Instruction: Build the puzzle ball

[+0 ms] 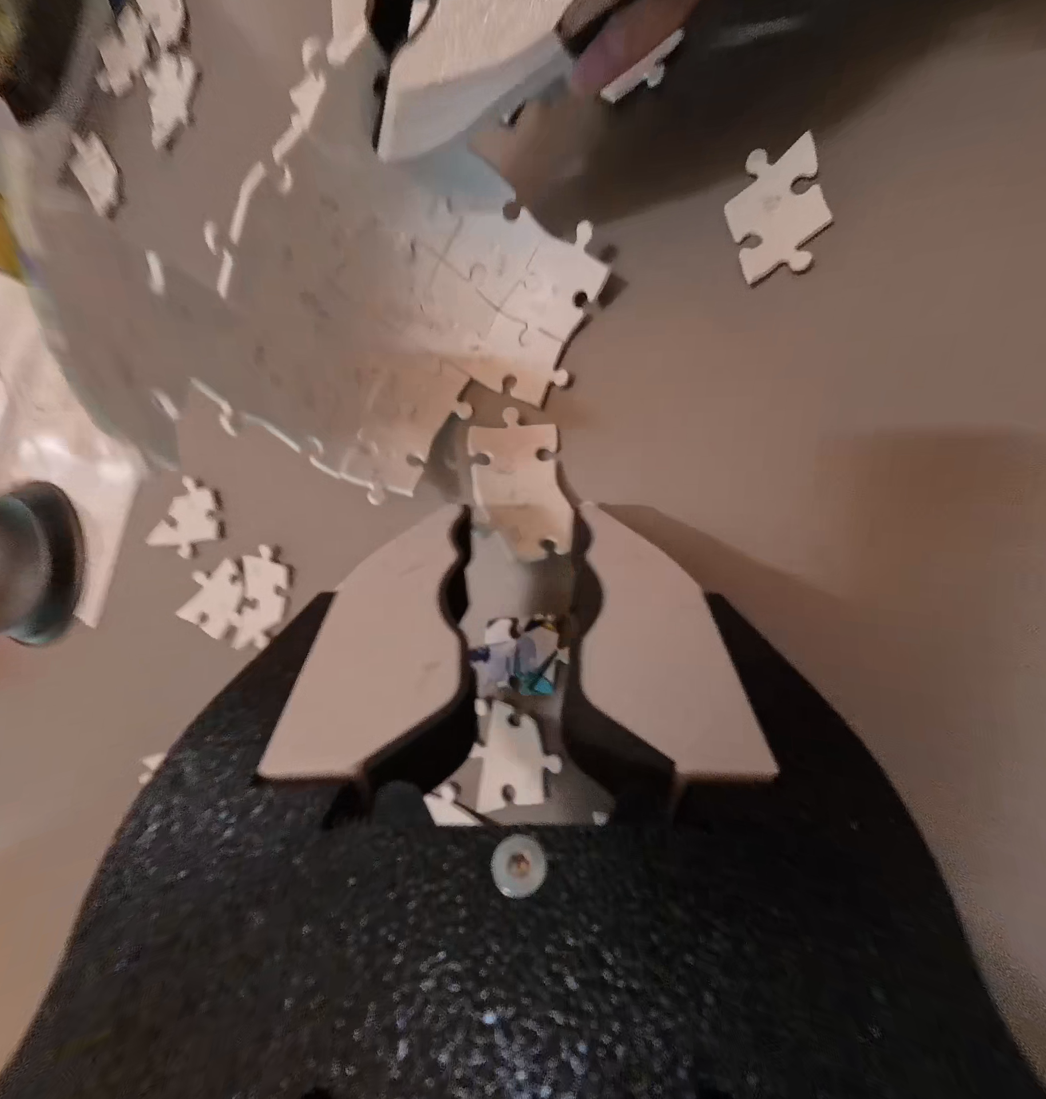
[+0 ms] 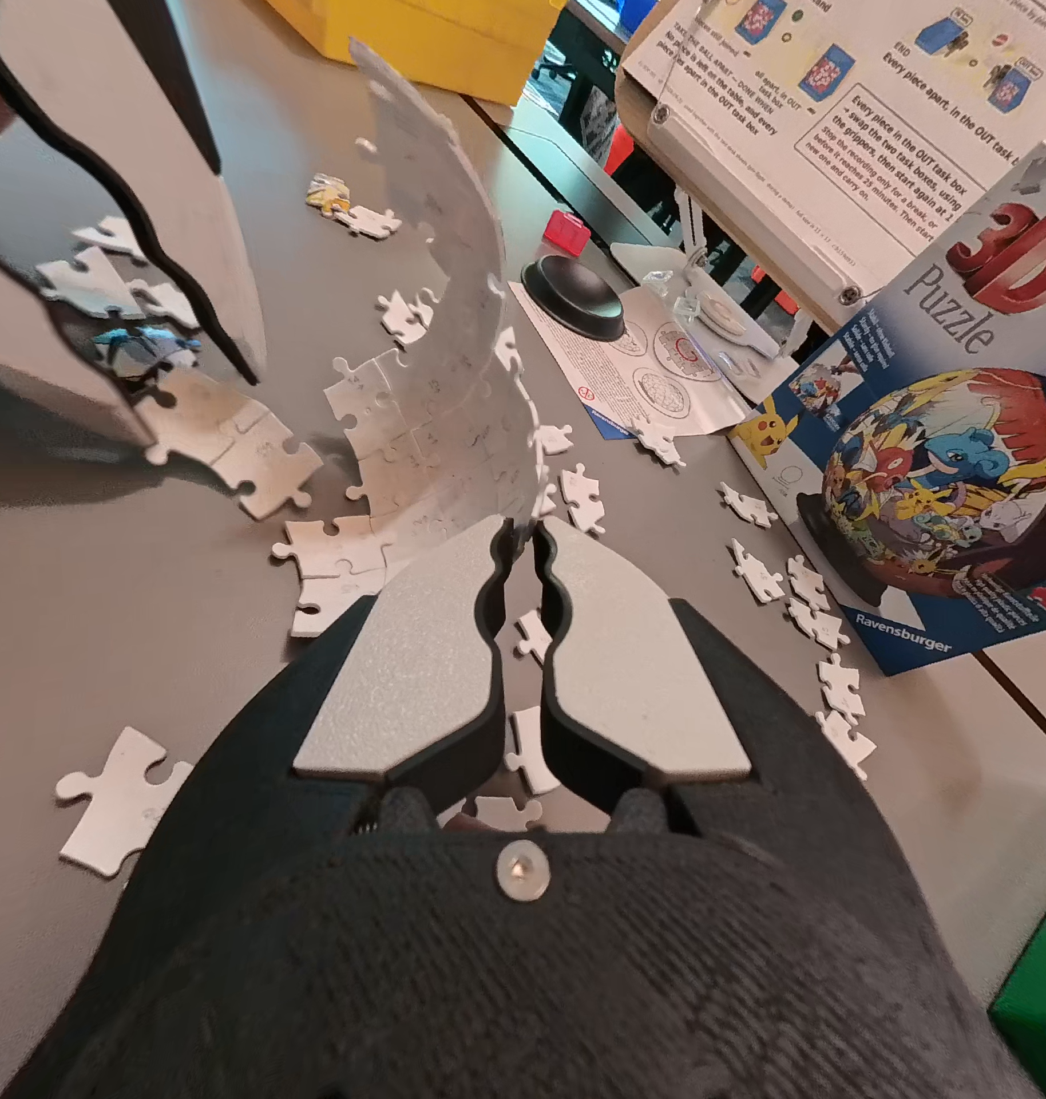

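While the right gripper (image 2: 523, 529) pinches the lower edge of the curved white shell of joined puzzle pieces (image 2: 455, 357), its grey-faced fingers nearly meet on that rim, and the shell rears upright from the tips over the grey table (image 2: 122, 594). Just left of the shell, the left gripper (image 1: 523, 523) grasps a short strip of joined white pieces (image 1: 517, 476) by its near end (the strip's far tab sits just beside the shell's edge, touching or not I cannot tell). Loose white puzzle pieces (image 2: 758, 574) lie scattered to the shell's right and a single one (image 2: 113, 800) to its near left. Beyond the shell rest a black round stand (image 2: 574, 297) on a printed instruction sheet (image 2: 657, 380), and farther right the blue cardboard puzzle box (image 2: 937, 476). A yellow bin (image 2: 437, 41) sits farthest back.
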A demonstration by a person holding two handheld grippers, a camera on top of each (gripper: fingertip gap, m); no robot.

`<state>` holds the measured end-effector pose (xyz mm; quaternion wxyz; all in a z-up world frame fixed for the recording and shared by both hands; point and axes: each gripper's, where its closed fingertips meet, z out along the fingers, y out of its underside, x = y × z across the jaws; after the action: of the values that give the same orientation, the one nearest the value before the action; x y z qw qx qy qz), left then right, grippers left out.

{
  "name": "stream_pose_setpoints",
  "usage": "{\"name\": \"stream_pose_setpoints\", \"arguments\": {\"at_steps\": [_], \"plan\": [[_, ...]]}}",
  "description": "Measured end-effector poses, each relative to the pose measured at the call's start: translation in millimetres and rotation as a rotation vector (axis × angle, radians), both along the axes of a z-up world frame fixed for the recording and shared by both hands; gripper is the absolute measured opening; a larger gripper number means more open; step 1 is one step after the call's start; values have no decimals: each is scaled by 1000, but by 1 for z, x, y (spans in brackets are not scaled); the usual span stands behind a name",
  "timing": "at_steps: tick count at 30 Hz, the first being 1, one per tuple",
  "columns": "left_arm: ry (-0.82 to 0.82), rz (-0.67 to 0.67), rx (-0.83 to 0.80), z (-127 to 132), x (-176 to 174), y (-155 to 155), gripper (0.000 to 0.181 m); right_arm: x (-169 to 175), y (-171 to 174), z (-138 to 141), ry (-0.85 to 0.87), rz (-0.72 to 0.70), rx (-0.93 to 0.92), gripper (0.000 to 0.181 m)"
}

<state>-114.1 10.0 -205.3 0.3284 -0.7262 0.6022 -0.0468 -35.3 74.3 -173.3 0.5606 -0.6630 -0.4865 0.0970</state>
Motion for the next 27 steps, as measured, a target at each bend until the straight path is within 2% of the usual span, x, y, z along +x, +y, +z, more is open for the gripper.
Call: {"name": "stream_pose_setpoints", "arguments": {"at_steps": [1, 3, 6, 10, 13, 22, 27], "plan": [[9, -29, 41, 4, 3, 3, 19, 0, -1, 1, 3, 10, 2, 6], [33, -66, 90, 9, 7, 8, 18, -1, -3, 3, -3, 34, 15, 6], [98, -61, 62, 3, 4, 12, 33, 0, -4, 5, -8, 44, 18, 6], [74, -49, -9, -3, 11, 0, 36, 0, -4, 5, -12, 43, 26, 6], [115, -34, -19, -10, 4, -3, 36, 1, -3, 4, -7, 39, 25, 6], [-22, 85, -160, -19, -2, 0, 32, 2, -2, 2, -4, 31, 19, 6], [-43, 98, -215, -20, -1, -6, 20, 2, -1, 2, 1, 28, 15, 6]]}}
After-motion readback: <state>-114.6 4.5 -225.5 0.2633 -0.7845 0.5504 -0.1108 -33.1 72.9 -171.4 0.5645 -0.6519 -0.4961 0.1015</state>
